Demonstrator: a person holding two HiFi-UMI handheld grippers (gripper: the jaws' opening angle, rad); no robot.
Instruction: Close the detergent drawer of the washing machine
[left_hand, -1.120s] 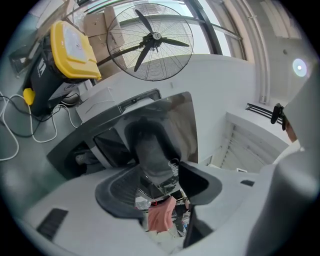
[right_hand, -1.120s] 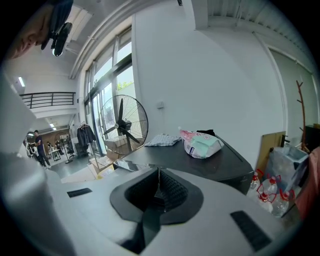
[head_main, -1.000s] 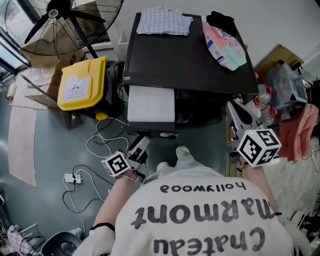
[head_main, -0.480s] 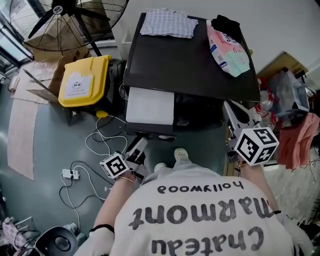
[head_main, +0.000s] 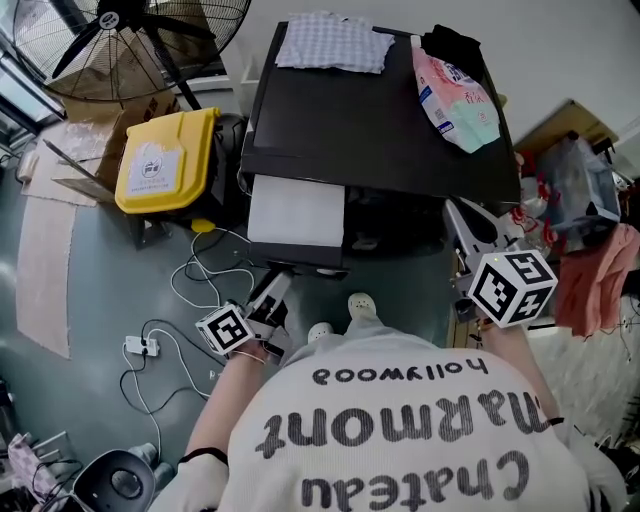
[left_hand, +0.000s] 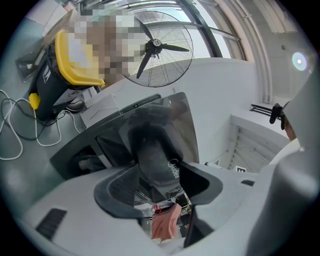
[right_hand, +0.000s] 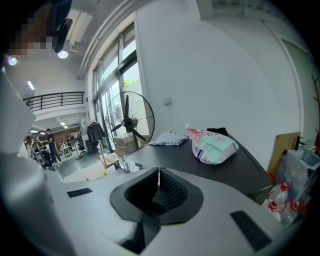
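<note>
The black washing machine (head_main: 380, 120) is seen from above. Its white detergent drawer (head_main: 297, 212) stands pulled out at the front left. My left gripper (head_main: 268, 296) sits low in front of the machine, just below the drawer and pointing at it. In the left gripper view its jaws (left_hand: 160, 182) stand wide apart, and only the machine's dark front (left_hand: 165, 120) shows between them. My right gripper (head_main: 468, 228) hovers at the machine's front right corner, clear of the drawer. In the right gripper view its pads (right_hand: 165, 192) meet along a thin line, with nothing held.
A pink and green bag (head_main: 455, 90), a checked cloth (head_main: 335, 45) and a black cloth (head_main: 445, 42) lie on the machine's top. A yellow bin (head_main: 165, 165) and a standing fan (head_main: 130, 30) are at the left. Cables (head_main: 190, 290) trail on the floor. Clutter (head_main: 585, 210) crowds the right.
The head view has shifted slightly. The right gripper has crept a little toward the machine. The left gripper and the drawer have kept their places.
</note>
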